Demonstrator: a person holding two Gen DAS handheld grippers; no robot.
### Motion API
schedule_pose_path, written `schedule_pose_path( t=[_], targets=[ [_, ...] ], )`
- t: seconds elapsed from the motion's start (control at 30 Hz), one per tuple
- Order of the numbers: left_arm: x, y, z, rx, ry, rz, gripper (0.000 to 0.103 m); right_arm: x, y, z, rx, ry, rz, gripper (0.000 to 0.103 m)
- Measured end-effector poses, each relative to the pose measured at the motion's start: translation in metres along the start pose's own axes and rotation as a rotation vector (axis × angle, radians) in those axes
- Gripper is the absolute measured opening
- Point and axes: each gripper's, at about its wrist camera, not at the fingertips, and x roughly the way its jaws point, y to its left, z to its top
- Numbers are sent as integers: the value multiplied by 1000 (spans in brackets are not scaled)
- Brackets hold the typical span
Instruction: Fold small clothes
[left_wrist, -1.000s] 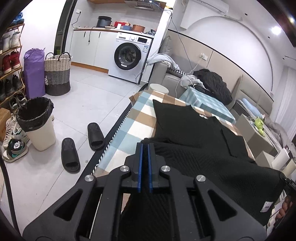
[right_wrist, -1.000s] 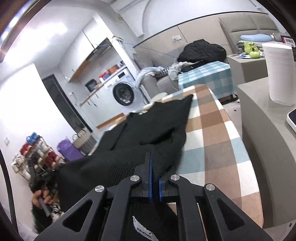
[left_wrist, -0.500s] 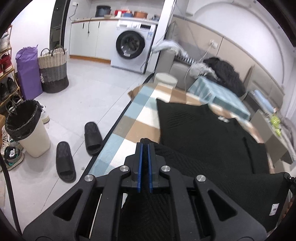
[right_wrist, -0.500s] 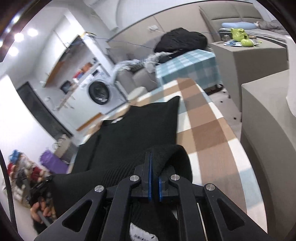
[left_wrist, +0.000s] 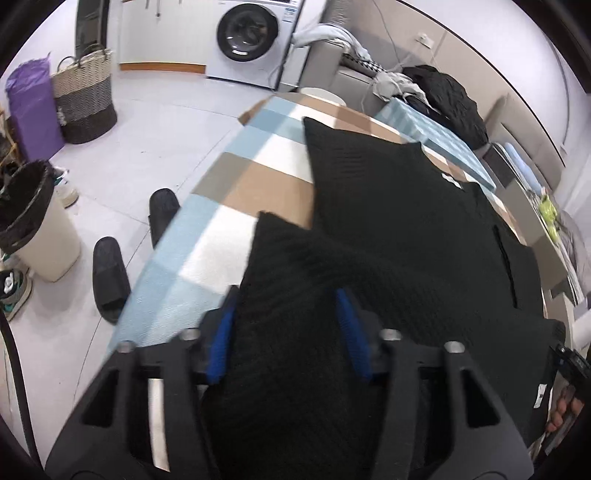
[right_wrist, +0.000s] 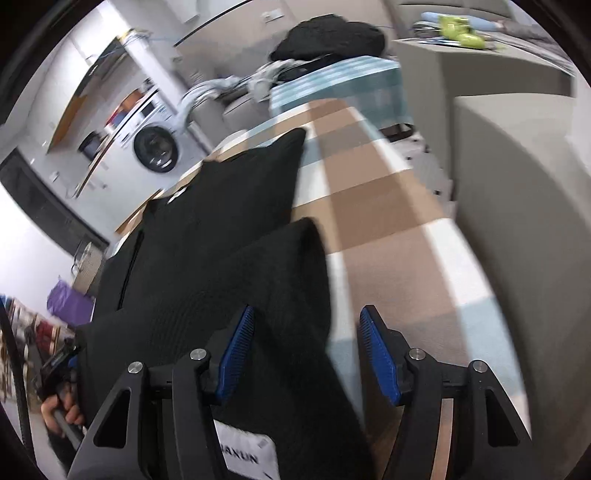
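Observation:
A black knit garment (left_wrist: 388, 221) lies on the checked table (left_wrist: 236, 184), its near part folded over onto the rest. My left gripper (left_wrist: 286, 314) is open, and the folded hem lies between its blue pads (left_wrist: 221, 332). In the right wrist view the same garment (right_wrist: 221, 240) lies on the checked table (right_wrist: 388, 229). My right gripper (right_wrist: 308, 343) is open with the folded corner lying between its blue pads (right_wrist: 376, 347). A white label (right_wrist: 247, 454) shows on the cloth close to the camera.
A washing machine (left_wrist: 251, 33), a woven basket (left_wrist: 83, 99), a purple bag (left_wrist: 33, 107), a lined bin (left_wrist: 33, 218) and black slippers (left_wrist: 110, 273) stand on the floor left of the table. A grey cabinet (right_wrist: 517, 229) borders the table's right side. A pile of dark clothes (left_wrist: 447, 96) lies beyond.
Both grippers were shut on the garment's hem and have opened, letting it go onto the garment. They moved forward and down over the table.

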Motion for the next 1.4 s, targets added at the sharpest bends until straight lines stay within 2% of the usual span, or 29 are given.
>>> schedule_pose_path(
  t=[0.07,0.1,0.17,0.53,0.57,0.63,0.67,0.7,0.77,0.93,1.07,1.13,1.17,1.2,1.27,1.33,1.37,1.4],
  targets=[
    [3,-7,0,40,-1,-6,20,7,8,1,-32,19,2,32],
    [3,-10,0,58,1,5,19,8,10,1,-37,18,13,26],
    [2,-14,-1,79,5,15,17,9,10,0,-32,39,27,21],
    [-42,2,-46,113,0,21,15,-20,11,-38,-35,97,28,18],
    [-48,5,-51,109,-4,32,18,-24,10,-43,-36,99,29,18],
    [-58,11,-57,97,-22,51,27,-33,8,-52,-44,83,17,26],
    [-63,14,-59,88,-28,51,35,-35,6,-56,-39,71,12,37],
    [-69,19,-62,72,-36,47,45,-38,3,-58,-29,68,16,43],
    [-79,27,-67,54,-46,46,56,-45,-2,-61,-19,64,30,43],
    [-96,43,-85,43,-23,65,57,-68,-7,-71,-28,52,55,47],
    [-102,47,-100,42,-4,53,57,-81,-3,-90,-80,64,30,48],
    [-103,45,-103,51,-12,44,51,-82,2,-97,-119,75,15,48],
    [-103,44,-103,52,-19,35,29,-81,4,-99,-131,78,10,48],
    [-103,42,-104,59,-15,20,14,-81,5,-102,-143,80,4,48],
    [-106,39,-103,65,-37,18,5,-79,7,-105,-156,86,-9,48],
    [-113,35,-102,80,-71,23,5,-78,8,-105,-165,72,-18,35],
    [-117,34,-102,83,-83,24,4,-79,9,-105,-173,66,-13,20],
    [-121,33,-100,81,-97,22,4,-81,9,-105,-181,55,-10,10]
  ],
)
